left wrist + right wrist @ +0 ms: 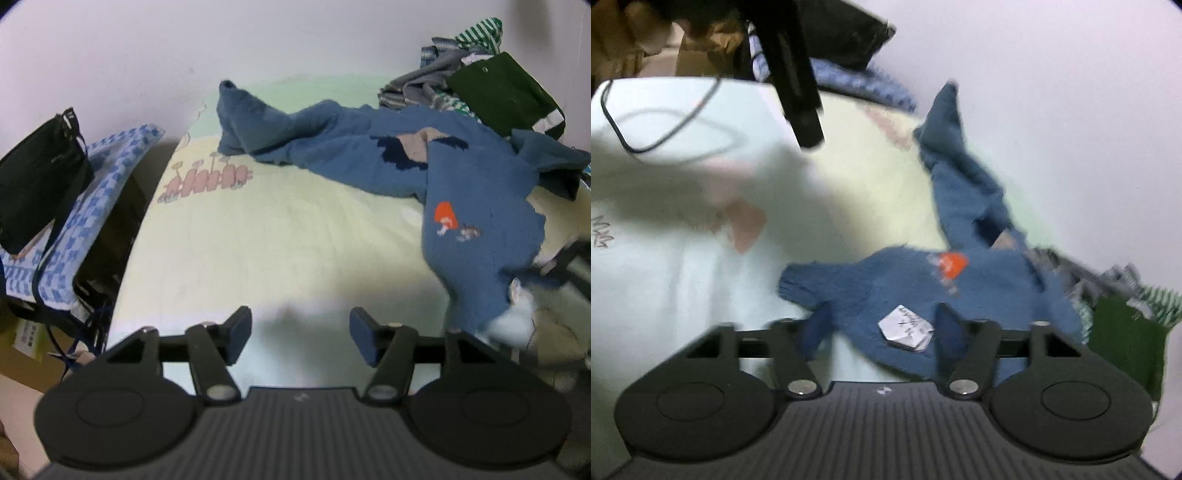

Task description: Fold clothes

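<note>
- Right now the blue sweater (461,177) lies crumpled on the pale bedsheet (277,229), ahead of the left gripper (300,339) and off to its right side, one sleeve trailing away toward the far wall.
- Its long axis, as I read it, runs from that far sleeve down to the hem nearest the right gripper (882,332), so the right hand is clearly the closer one.
- From the right wrist view the sweater's edge with a white paper tag (905,326) sits directly between the fingers; the picture is blurred, and I cannot tell whether the pads press the knit.
- The left gripper's fingers stand apart over bare sheet, holding and touching nothing.
- Beyond the sweater, a heap of striped clothes (476,37) and a dark green garment (506,92) wait at the far right.
</note>
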The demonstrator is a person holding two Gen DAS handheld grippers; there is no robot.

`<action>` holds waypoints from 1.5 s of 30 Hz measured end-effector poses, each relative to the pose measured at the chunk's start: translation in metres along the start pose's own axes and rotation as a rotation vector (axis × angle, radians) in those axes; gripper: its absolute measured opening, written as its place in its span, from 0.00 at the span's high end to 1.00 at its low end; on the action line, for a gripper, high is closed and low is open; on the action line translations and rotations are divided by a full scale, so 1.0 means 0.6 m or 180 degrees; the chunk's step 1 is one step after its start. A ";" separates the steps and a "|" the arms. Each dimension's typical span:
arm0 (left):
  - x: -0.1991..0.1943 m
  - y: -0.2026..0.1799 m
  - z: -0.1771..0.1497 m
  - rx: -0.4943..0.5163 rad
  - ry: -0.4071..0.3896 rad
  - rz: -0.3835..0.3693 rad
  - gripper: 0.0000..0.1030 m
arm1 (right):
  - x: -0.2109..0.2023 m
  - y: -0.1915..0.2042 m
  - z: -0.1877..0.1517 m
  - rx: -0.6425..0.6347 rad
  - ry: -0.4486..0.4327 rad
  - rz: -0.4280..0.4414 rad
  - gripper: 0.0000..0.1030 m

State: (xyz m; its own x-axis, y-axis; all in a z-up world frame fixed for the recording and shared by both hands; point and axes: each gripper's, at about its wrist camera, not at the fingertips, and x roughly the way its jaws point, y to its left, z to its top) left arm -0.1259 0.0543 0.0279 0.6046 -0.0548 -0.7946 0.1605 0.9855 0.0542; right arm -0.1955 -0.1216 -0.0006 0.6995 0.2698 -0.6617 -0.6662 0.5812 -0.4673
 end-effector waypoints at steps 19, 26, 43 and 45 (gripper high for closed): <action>0.026 -0.181 -0.001 0.1181 -0.0299 -0.0499 0.43 | -0.135 -0.394 -0.132 0.3201 -0.0384 -0.1426 0.92; 0.076 -0.285 0.032 0.1805 -0.0593 -0.0299 0.43 | 0.011 -0.447 -0.227 0.3491 0.0386 -0.1496 0.83; 0.157 -0.268 0.156 0.1554 -0.0414 -0.0300 0.56 | 0.076 -0.331 -0.197 0.3385 0.0268 0.0235 0.53; 0.140 -0.251 0.142 0.1612 -0.0421 -0.0182 0.56 | 0.095 -0.330 -0.190 0.3359 0.0245 0.0219 0.83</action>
State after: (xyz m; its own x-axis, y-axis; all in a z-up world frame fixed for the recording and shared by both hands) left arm -0.0328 -0.1126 0.0045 0.6719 -0.1581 -0.7235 0.5332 0.7813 0.3244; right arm -0.0530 -0.3088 -0.0124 0.6259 0.2997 -0.7200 -0.1161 0.9487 0.2940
